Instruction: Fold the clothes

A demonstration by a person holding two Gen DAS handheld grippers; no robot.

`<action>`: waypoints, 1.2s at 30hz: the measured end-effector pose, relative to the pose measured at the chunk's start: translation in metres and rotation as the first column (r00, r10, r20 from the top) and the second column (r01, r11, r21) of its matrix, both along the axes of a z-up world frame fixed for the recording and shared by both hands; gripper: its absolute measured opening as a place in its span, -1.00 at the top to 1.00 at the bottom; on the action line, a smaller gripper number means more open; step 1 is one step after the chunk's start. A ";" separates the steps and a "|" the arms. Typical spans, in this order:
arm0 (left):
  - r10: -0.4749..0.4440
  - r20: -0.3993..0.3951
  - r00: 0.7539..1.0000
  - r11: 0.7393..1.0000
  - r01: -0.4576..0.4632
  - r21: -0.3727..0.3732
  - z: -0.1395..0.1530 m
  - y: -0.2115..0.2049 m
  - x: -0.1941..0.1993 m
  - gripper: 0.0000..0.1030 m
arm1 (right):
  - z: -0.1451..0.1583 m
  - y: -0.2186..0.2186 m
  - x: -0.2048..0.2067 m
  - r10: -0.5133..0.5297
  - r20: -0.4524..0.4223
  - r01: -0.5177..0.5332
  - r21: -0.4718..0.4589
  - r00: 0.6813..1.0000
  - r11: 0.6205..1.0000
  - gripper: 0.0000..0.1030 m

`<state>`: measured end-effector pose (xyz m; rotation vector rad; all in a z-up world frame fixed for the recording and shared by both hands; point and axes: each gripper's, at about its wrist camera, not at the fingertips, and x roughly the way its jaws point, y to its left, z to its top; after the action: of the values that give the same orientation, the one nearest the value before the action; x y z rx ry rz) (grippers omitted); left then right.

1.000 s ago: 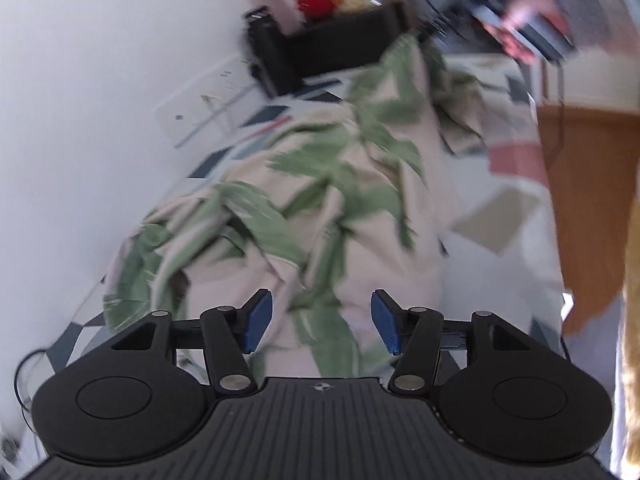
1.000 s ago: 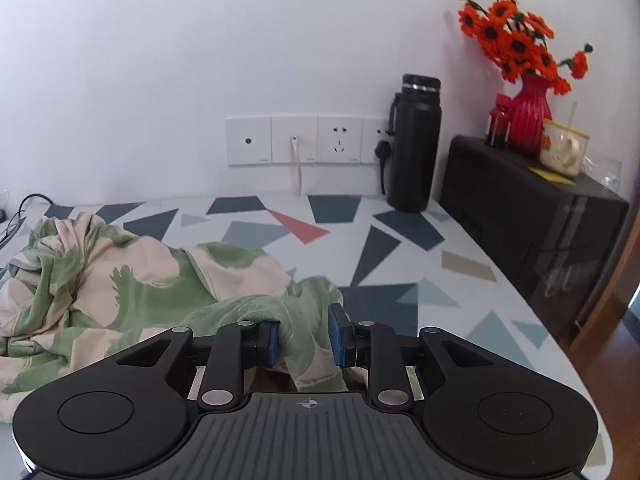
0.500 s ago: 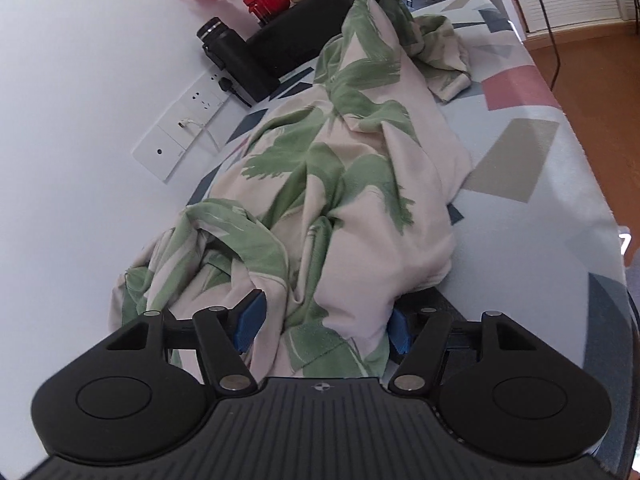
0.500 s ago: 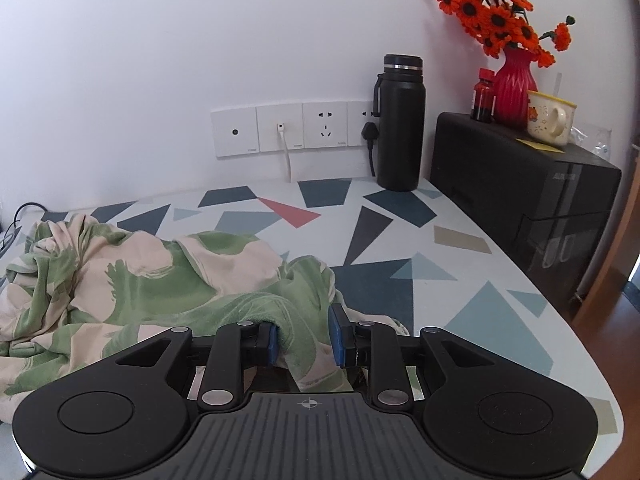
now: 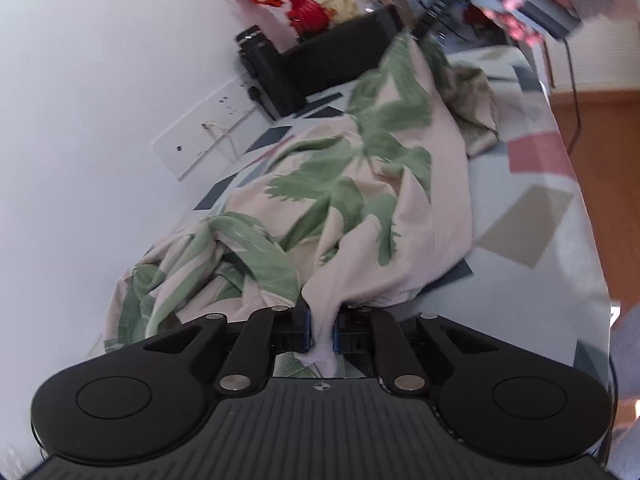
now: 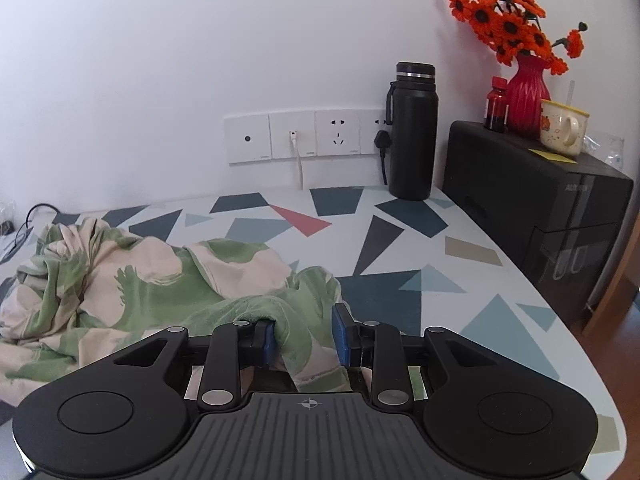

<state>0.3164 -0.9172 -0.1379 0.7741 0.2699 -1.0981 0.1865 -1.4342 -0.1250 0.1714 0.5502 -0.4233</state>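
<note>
A cream garment with green leaf print (image 5: pixel 360 184) lies stretched along the patterned table (image 5: pixel 532 216). My left gripper (image 5: pixel 322 326) is at its near end. The blue pads pinch a fold of cream cloth while the jaws are closing. The far end is lifted off the table and hangs from my right gripper (image 5: pixel 420 30), which a hand (image 5: pixel 516 8) holds. In the right wrist view the garment (image 6: pixel 132 280) is bunched to the left. A green fold sits between the pads of my right gripper (image 6: pixel 304 336), whose jaws are opening slightly with the cloth still in them.
A black flask (image 6: pixel 414 132) stands by the wall sockets (image 6: pixel 304 136). Beside it sits a black box (image 6: pixel 536 200) carrying a red vase of orange flowers (image 6: pixel 528 96), a small red bottle (image 6: pixel 496 108) and a mug (image 6: pixel 562 132). Cables (image 6: pixel 24 224) lie far left. Wooden floor (image 5: pixel 600 140) lies beyond the table edge.
My left jaws stood wide around the garment's near edge and have now closed on a fold of it. The right jaws stand slightly wider on the cloth.
</note>
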 end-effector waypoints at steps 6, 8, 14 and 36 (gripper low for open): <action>0.187 -0.238 0.953 0.951 -0.236 -0.201 0.032 0.004 0.041 0.81 | -0.013 0.002 0.006 0.035 -0.017 -0.036 -0.018 0.999 0.999 0.43; 0.222 -0.324 0.919 0.912 -0.314 -0.265 0.040 0.007 0.054 0.81 | -0.019 0.003 0.011 0.055 -0.047 -0.057 -0.021 0.997 0.998 0.43; 0.279 -0.521 0.807 0.756 -0.519 -0.399 0.066 0.022 0.086 0.83 | -0.007 -0.008 0.022 0.083 -0.069 -0.080 0.038 0.994 0.996 0.87; 0.306 -0.245 0.920 0.501 -0.374 -0.780 0.226 0.103 0.053 0.88 | 0.258 0.042 -0.006 0.251 0.556 -0.205 -0.145 0.792 0.968 0.90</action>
<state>0.3693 -0.8145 0.0876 -0.1831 -0.0529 -0.7320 0.1804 -1.3924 0.1329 0.1458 -0.0468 -0.1364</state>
